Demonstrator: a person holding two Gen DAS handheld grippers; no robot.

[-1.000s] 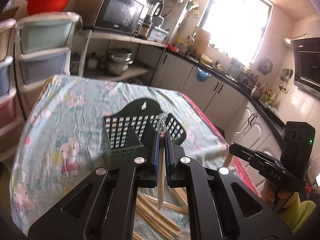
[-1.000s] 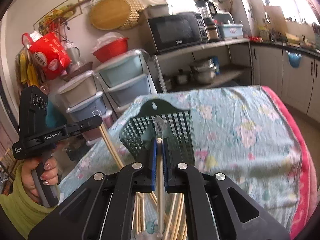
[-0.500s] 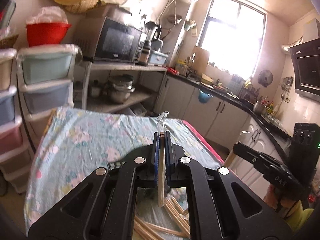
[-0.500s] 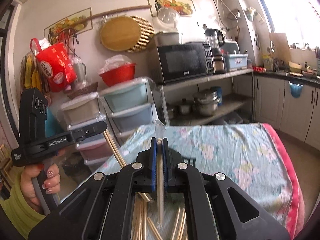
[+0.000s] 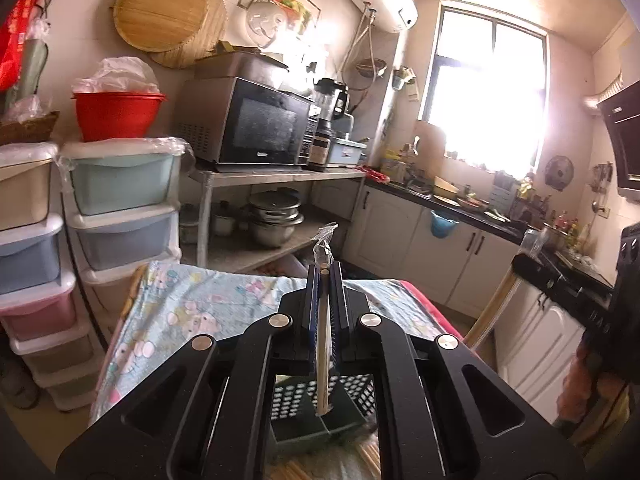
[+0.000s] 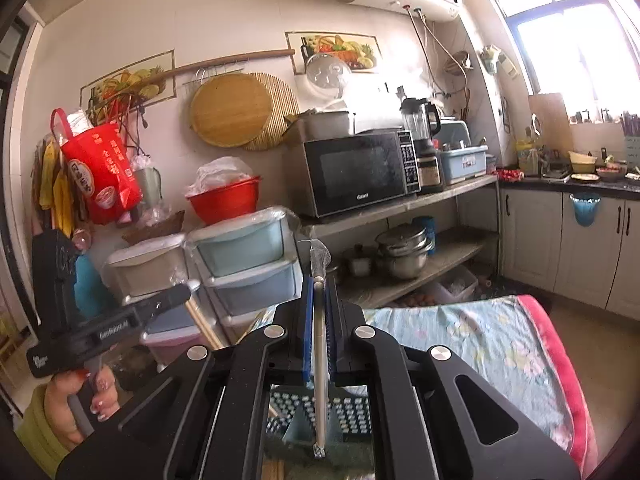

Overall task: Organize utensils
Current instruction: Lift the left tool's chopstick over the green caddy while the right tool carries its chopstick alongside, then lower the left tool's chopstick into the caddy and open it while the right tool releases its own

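My left gripper is shut on a plastic-wrapped pair of wooden chopsticks, held upright above the dark green perforated utensil basket. My right gripper is shut on another wrapped pair of chopsticks, also upright over the same basket. The chopstick tips hang just over the basket's compartments. Each gripper shows in the other's view: the right one at the right edge, the left one at the lower left. Loose chopsticks lie on the table under the basket.
The table has a light blue cartoon cloth with a pink edge. Pastel plastic drawers stand to its left. A shelf with a microwave and metal pots stands behind. White cabinets run along the right.
Both grippers have risen and tilted upward with their chopsticks. The basket has dropped from mid-frame to the bottom of both views, under the chopstick tips.
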